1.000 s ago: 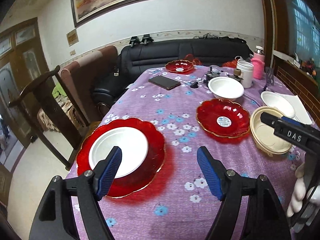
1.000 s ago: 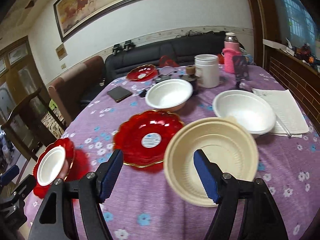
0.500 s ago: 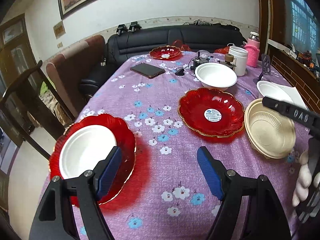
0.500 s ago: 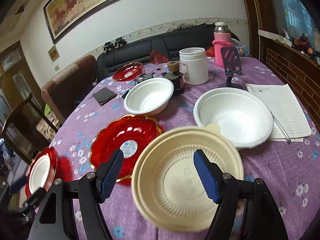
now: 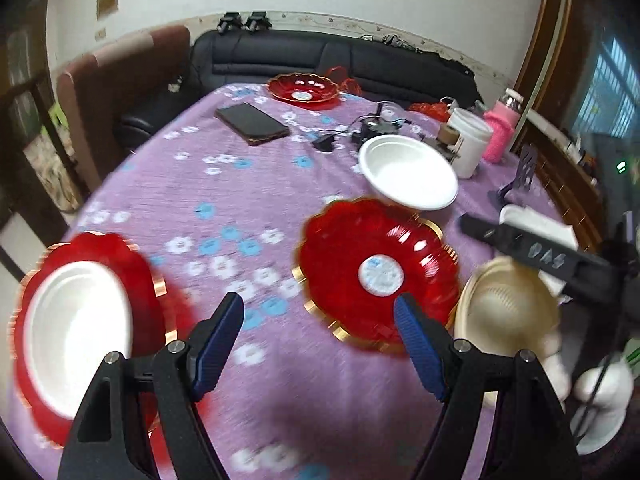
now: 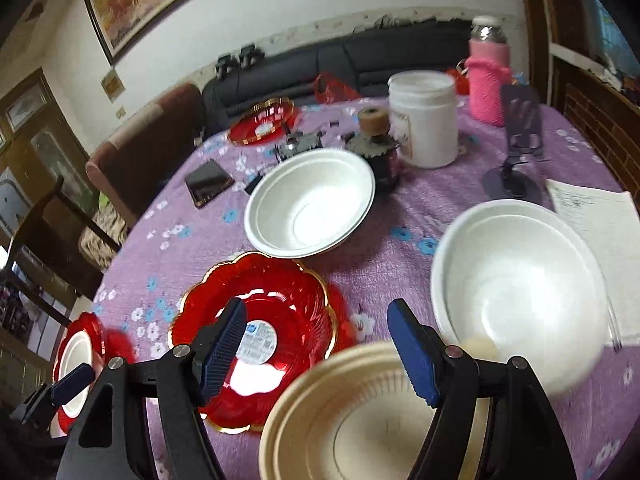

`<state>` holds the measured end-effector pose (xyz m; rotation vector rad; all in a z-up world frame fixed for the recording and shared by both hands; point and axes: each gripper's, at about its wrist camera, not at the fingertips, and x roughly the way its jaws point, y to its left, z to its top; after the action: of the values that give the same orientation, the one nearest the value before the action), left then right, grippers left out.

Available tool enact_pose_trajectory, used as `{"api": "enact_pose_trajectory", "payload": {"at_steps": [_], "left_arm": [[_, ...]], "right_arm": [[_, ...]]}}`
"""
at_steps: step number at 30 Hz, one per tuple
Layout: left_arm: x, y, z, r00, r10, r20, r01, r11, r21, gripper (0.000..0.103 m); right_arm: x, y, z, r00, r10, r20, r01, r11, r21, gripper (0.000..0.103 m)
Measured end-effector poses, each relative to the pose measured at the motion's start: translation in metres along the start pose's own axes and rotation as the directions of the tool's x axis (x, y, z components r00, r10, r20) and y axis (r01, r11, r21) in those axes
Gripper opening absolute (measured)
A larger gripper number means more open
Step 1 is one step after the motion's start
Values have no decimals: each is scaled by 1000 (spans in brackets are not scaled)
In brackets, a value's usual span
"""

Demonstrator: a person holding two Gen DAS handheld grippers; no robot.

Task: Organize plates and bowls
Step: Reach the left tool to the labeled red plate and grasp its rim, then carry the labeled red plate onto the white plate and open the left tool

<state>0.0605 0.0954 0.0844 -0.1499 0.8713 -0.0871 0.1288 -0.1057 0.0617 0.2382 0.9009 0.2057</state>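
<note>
Far left stack: a small white plate [image 5: 76,332] lies nested in a scalloped red glass dish with gold rim [image 5: 152,280], hard against the near left edge of the counter with the purple flowered cloth [image 5: 224,196]. Judged the likely gathering point.
Left claw [image 5: 318,344]: open, blue pads apart, nothing between them; it hangs above bare cloth between the stack and the middle dish.
Middle dish: a second scalloped red glass dish with a white sticker [image 6: 256,328], lying flat, just beside the cream bowl.
Right claw [image 6: 316,348]: open and empty, poised over the gap between that dish and the cream ribbed plastic bowl [image 6: 360,416].
White bowls: one deep white bowl [image 6: 312,208] behind the middle dish; a larger white bowl [image 6: 520,288] to the right, beside a sheet of paper [image 6: 600,240].
Step advice: judged best to pinch a rim squarely, one pad inside and one outside, lift level, then nest like with like.
Room: open cloth lies left of centre; the back is crowded by a white tub [image 6: 424,120] and a black phone [image 6: 208,182].
</note>
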Motion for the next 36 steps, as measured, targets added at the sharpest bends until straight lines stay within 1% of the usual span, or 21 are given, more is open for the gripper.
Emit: {"api": "enact_pose_trajectory", "payload": {"at_steps": [3, 6, 14, 16, 17, 18, 19, 20, 21, 22, 23, 24, 26, 27, 28, 30, 33, 36], "left_arm": [[25, 2, 12, 997, -67, -39, 64, 995, -72, 77], [50, 7, 20, 992, -100, -73, 91, 988, -126, 77], [92, 23, 20, 988, -88, -131, 64, 983, -174, 76], [97, 24, 18, 988, -81, -131, 59, 985, -164, 76], [97, 21, 18, 992, -59, -113, 43, 990, -138, 74], [98, 19, 18, 993, -45, -113, 31, 993, -117, 70], [100, 18, 18, 993, -41, -114, 29, 994, -104, 62], [100, 16, 18, 995, -24, -101, 16, 997, -82, 49], [101, 13, 17, 995, -26, -100, 19, 998, -63, 40], [102, 9, 16, 995, -13, -94, 10, 999, -33, 33], [103, 7, 16, 996, -7, -92, 5, 1000, -20, 31], [103, 5, 16, 996, 2, -86, -3, 1000, -14, 30], [102, 6, 15, 997, 4, -80, -6, 1000, -16, 30], [102, 9, 16, 997, 2, -80, -4, 1000, -27, 30], [101, 12, 17, 997, 0, -78, -3, 999, -40, 30], [97, 18, 18, 998, -4, -67, -1, 998, -65, 30], [86, 22, 21, 1000, 1, -27, -3, 997, -78, 30], [68, 26, 26, 999, -6, 31, 9, 995, -94, 30]], "right_arm": [[22, -2, 8, 997, -11, -74, 9, 1000, -18, 77], [38, -1, 11, 992, -34, -118, 28, 999, -46, 77], [66, 10, 13, 978, -87, -189, 57, 986, -159, 77], [71, 12, 11, 974, -96, -205, 58, 981, -183, 76], [73, 14, 11, 972, -104, -212, 63, 979, -195, 75], [76, 15, 9, 968, -115, -224, 67, 975, -212, 72], [79, 16, 8, 965, -120, -232, 67, 973, -222, 70], [81, 16, 8, 964, -123, -236, 68, 971, -229, 69], [83, 17, 7, 962, -128, -242, 68, 969, -238, 62], [83, 19, 8, 964, -121, -236, 61, 968, -245, 58], [84, 21, 9, 965, -111, -236, 51, 968, -247, 53], [84, 23, 9, 965, -113, -235, 52, 967, -250, 47], [85, 25, 10, 966, -124, -225, 64, 964, -257, 45], [84, 25, 10, 967, -122, -222, 63, 965, -256, 41], [83, 24, 11, 968, -112, -223, 56, 968, -245, 35], [79, 22, 10, 970, -88, -225, 36, 974, -224, 29], [75, 26, 8, 971, -58, -230, 7, 976, -216, 28], [71, 29, 7, 971, -11, -240, -33, 984, -178, 28]]}}
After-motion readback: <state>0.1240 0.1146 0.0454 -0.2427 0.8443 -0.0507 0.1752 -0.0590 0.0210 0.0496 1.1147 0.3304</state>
